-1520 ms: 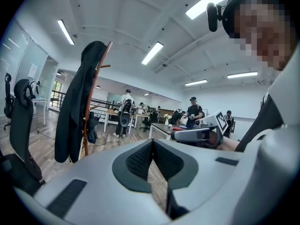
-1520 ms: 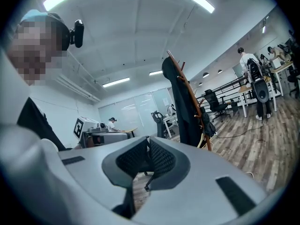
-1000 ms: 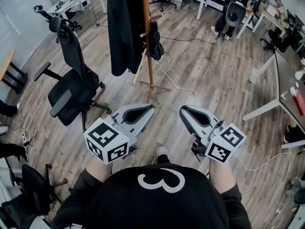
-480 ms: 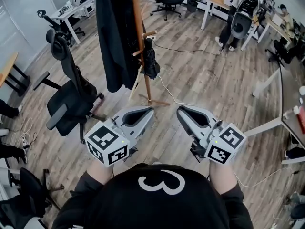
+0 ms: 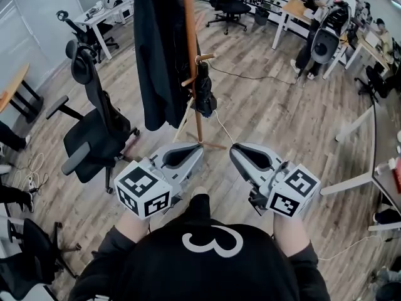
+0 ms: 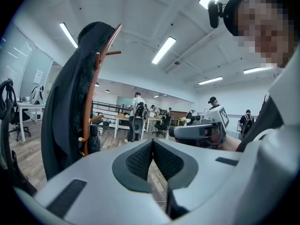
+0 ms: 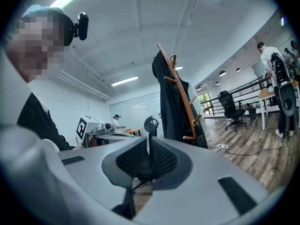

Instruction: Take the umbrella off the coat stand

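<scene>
Moved: Since 1 second ago the coat stand (image 5: 191, 55) has drawn nearer in the head view. Its feet now sit just ahead of the tips of both claws, which the person has carried forward side by side.
Umbrella: A black folded umbrella (image 5: 205, 96) hangs by its top from a short wooden peg (image 5: 203, 59) on the right of the pole. It hangs low on the stand, close against the pole and clear of the floor.
Coat: A long dark coat (image 5: 156, 49) hangs on the stand's left side, just beside the umbrella.
Left claw: The left claw (image 5: 198, 149) has its jaws closed together with nothing between them.
Right claw: The right claw (image 5: 233, 152) is likewise closed and empty, and well short of the umbrella.
Step in hand: This looks like the approach, with no grip begun.
How to do it well: Part the jaws of 1 claw before reaching in, most likely the right, which is on the umbrella's side. Close it on the folded body just below the peg, then lift up and outward so the loop slides off the peg's end.
Risk: A sideways pull could rock the stand or snag the coat.
</scene>
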Available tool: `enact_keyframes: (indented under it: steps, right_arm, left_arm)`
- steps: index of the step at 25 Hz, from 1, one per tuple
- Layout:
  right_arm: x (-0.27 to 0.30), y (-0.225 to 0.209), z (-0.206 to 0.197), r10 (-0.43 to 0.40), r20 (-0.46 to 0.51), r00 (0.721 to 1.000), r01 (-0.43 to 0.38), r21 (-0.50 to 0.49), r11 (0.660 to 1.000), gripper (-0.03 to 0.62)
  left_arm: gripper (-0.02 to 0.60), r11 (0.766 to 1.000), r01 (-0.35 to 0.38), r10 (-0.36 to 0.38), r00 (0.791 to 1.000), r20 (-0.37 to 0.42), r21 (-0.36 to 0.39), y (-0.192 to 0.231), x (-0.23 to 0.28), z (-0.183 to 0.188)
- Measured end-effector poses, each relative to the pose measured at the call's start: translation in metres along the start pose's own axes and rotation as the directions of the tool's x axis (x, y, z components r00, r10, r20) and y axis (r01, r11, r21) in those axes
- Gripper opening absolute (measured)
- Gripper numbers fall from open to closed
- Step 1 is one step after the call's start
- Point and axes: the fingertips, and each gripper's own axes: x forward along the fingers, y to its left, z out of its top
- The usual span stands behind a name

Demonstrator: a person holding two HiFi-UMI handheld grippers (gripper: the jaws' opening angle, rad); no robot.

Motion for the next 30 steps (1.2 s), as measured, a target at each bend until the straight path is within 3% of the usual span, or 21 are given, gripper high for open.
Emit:
enact_keyframes:
  steps: [10,19,22,30]
  right_arm:
    - [0.065,-0.056,0.019,0.008,-0.004,1.000,-0.009,-0.014,1.000,0.031]
    - [0.119,-0.113,0.028,-0.061,-0.013,0.998,0.060,-0.063,0.996,0.032]
    - [0.136,-0.130,0.030,-0.060,-0.024,0.998,0.059,-0.054,0.997,0.099]
    - [0.176,-0.165,0.022,-0.064,-0.061,0.996,0.062,-0.042,0.997,0.138]
  left_arm:
    - [0.015,0.999,-0.036,0.035,0.999,-0.011,-0.030,0.085,0.031,0.018]
    - [0.015,0.998,-0.032,0.031,0.999,-0.032,-0.056,0.146,0.063,0.017]
    - [0.015,0.997,-0.034,0.032,0.999,-0.035,-0.062,0.165,0.071,0.019]
    - [0.015,0.997,-0.038,0.035,0.998,-0.048,-0.063,0.207,0.084,0.019]
